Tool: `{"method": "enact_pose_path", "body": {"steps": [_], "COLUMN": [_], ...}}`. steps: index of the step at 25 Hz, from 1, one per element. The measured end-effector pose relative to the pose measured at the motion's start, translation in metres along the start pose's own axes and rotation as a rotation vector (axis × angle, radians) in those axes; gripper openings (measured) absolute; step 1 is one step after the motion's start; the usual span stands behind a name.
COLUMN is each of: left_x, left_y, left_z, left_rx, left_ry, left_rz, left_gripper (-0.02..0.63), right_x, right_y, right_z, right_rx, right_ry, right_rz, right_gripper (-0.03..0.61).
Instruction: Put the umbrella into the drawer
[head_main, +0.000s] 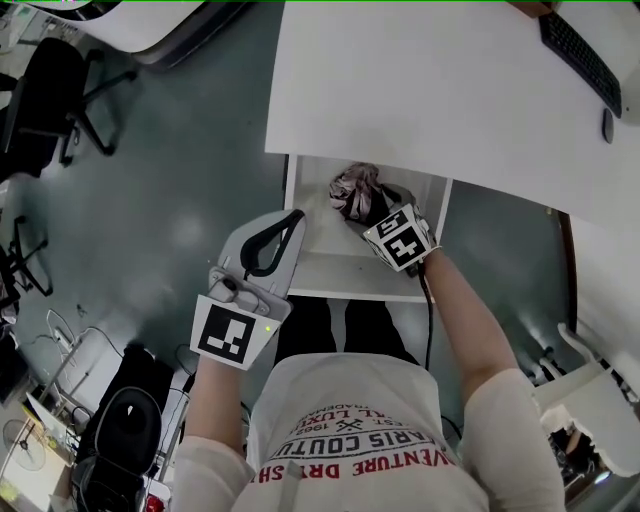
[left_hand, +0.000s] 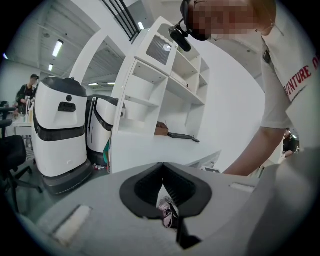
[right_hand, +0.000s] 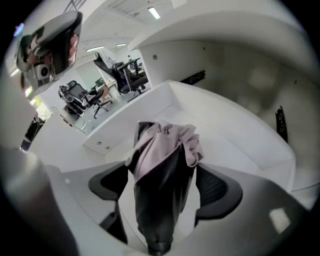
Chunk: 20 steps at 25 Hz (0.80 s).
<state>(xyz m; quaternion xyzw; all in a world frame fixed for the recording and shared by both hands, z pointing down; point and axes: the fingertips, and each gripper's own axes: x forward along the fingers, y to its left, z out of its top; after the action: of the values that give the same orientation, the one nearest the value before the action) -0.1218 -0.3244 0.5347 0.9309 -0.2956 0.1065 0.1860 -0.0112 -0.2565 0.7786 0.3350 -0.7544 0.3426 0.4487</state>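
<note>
A folded umbrella (head_main: 358, 190), pink and black, lies in the open white drawer (head_main: 345, 280) under the desk. My right gripper (head_main: 378, 216) points steeply down over it. In the right gripper view the umbrella (right_hand: 162, 170) stands between the two black pads (right_hand: 219, 187), which are spread wide and do not press on it; the drawer's floor (right_hand: 235, 140) shows behind. My left gripper (head_main: 296, 214) hangs at the drawer's left wall, its tips touching each other and holding nothing. Below the shut left gripper (left_hand: 161, 166), a bit of the umbrella (left_hand: 169, 213) shows through the gap.
The white desk (head_main: 450, 80) overhangs the back of the drawer and carries a keyboard (head_main: 580, 45) and a mouse (head_main: 607, 125). An office chair (head_main: 50, 90) stands far left and a black bag (head_main: 125, 430) lies lower left. White machines (left_hand: 60, 130) and a shelf unit (left_hand: 165, 75) stand to the left.
</note>
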Motion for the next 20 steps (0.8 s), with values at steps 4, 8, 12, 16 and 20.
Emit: {"method": "enact_pose_path", "body": {"steps": [4,8,12,16,20], "left_x": [-0.001,-0.007,-0.017,-0.025,-0.025], "left_y": [-0.018,-0.032,-0.048,-0.07,-0.089], "left_z": [0.02,0.044,0.067,0.085,0.11], "left_rx": [0.025,0.061,0.083,0.099,0.162], "left_ry": [-0.025,-0.058,-0.064,-0.08,-0.092], "left_rz": [0.018,0.046,0.089,0.102,0.088], "left_gripper": [0.005,0.005,0.003,0.003,0.004], "right_x": [-0.038,-0.087,-0.149,-0.207,-0.267], "right_y": [0.004,0.011,0.015,0.025,0.023], "right_z": [0.015,0.043,0.07,0.086,0.106], "right_rx": [-0.025,-0.054,-0.074,-0.083,-0.097], "right_ry": [-0.071,-0.192,-0.347,-0.503,-0.634], "right_rz": [-0.004,-0.019,-0.101,-0.094,-0.138], "right_gripper": [0.413,0.382,0.153,0.013,0.0]}}
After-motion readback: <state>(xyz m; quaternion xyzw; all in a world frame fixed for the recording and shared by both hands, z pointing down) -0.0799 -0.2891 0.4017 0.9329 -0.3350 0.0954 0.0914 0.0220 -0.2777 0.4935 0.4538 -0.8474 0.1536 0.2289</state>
